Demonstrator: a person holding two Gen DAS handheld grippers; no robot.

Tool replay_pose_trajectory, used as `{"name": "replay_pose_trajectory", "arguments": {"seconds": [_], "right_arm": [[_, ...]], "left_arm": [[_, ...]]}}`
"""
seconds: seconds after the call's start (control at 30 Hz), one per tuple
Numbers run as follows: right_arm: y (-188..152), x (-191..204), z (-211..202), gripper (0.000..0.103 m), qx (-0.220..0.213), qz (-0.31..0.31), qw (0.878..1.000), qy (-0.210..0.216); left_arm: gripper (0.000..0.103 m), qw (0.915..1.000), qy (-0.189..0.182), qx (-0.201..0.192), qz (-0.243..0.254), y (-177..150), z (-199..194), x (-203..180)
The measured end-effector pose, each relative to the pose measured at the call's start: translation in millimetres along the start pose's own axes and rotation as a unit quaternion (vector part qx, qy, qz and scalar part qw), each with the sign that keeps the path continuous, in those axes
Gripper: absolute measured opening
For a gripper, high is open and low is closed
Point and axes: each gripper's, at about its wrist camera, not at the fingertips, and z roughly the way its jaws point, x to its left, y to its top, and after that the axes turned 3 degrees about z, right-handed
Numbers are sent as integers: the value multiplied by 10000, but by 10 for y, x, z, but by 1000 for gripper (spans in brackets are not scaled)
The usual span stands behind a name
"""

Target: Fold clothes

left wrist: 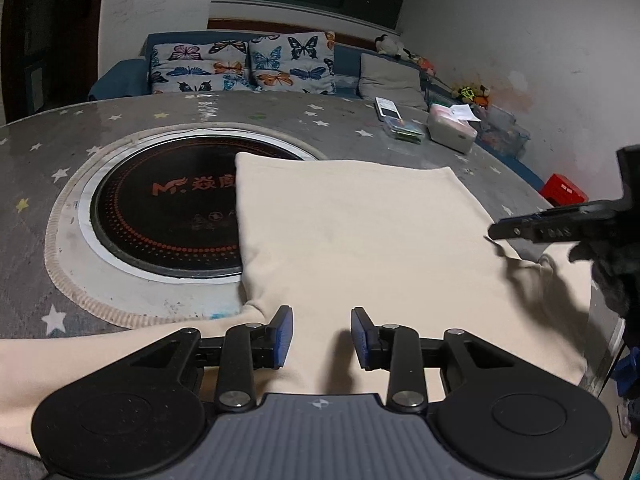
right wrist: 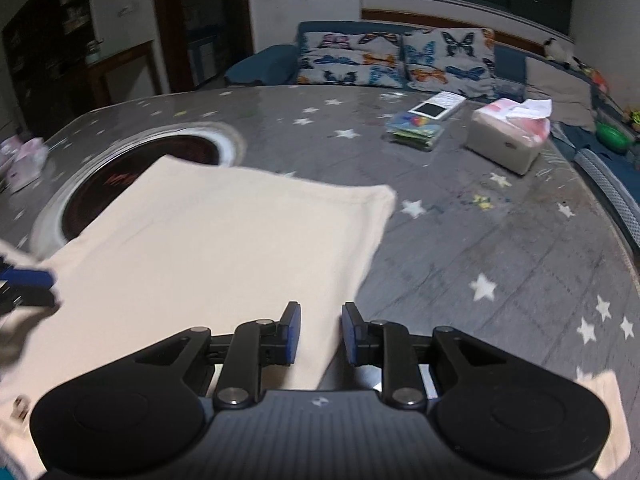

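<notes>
Cream cloth point(left wrist: 360, 232) spread flat on the starred bench point(left wrist: 160, 120), covering the round black hob point(left wrist: 168, 216) from 3 o'clock. Left gripper point(left wrist: 322, 338) fingers released above the near hem at 6 o'clock. Right gripper point(right wrist: 318, 332) fingers likewise parted, gripping nothing, over the cloth's edge at 5 o'clock.

Left wrist cam: low, close over cream cloth point(left wrist: 360, 232), facing sofa point(left wrist: 120, 80). Right wrist cam: same tilt, pics blurred, prob. further right. Both share cloth, table point(right wrist: 500, 248), cushions point(right wrist: 448, 60).

Tissue box point(right wrist: 505, 145) and butterfly cushions point(left wrist: 244, 65) beyond the starry tablecloth point(right wrist: 500, 248)
</notes>
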Motion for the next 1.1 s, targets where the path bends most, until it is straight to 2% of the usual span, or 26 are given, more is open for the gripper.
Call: {"name": "replay_pose_trajectory", "arguments": {"seconds": [0.27, 0.33, 0.47, 0.57, 0.67, 0.77, 0.8, 0.87, 0.93, 0.97, 1.03, 1.1], "right_arm": [[255, -146, 321, 22, -72, 135, 9995, -272], [284, -138, 357, 22, -83, 111, 9995, -299], [308, -104, 388, 22, -94, 23, 9994, -336], [330, -86, 413, 22, -107, -14, 9994, -338], [351, -76, 440, 22, -120, -24, 9993, -342], [374, -65, 467, 22, -126, -47, 9993, -350], [382, -61, 476, 22, -126, -47, 9993, -352], [393, -48, 492, 22, -135, -70, 9992, -367], [402, -33, 507, 22, -146, -98, 9991, -385], [410, -26, 516, 22, -150, -109, 9991, -391], [433, -10, 537, 22, -153, -126, 9990, -397], [464, 12, 565, 22, -146, -159, 9990, -400]], "left_arm": [[36, 9995, 202, -165, -181, -38, -180, 65], [43, 9983, 457, -313, -191, -86, -318, 94], [44, 9919, 1115, -437, -428, -222, -584, 283], [44, 9785, 1811, -501, -846, -331, -797, 530], [47, 9581, 2500, -562, -1278, -434, -974, 780], [49, 9379, 3020, -487, -1638, -475, -1031, 1020], [49, 9346, 3106, -457, -1673, -479, -1018, 1078], [49, 9335, 3131, -412, -1699, -483, -980, 1147], [44, 9353, 3110, -368, -1650, -486, -929, 1192], [28, 9378, 3073, -337, -1578, -480, -887, 1199], [14, 9429, 3000, -358, -1402, -455, -830, 1208], [10, 9446, 3010, -424, -1236, -398, -800, 1227]]}}
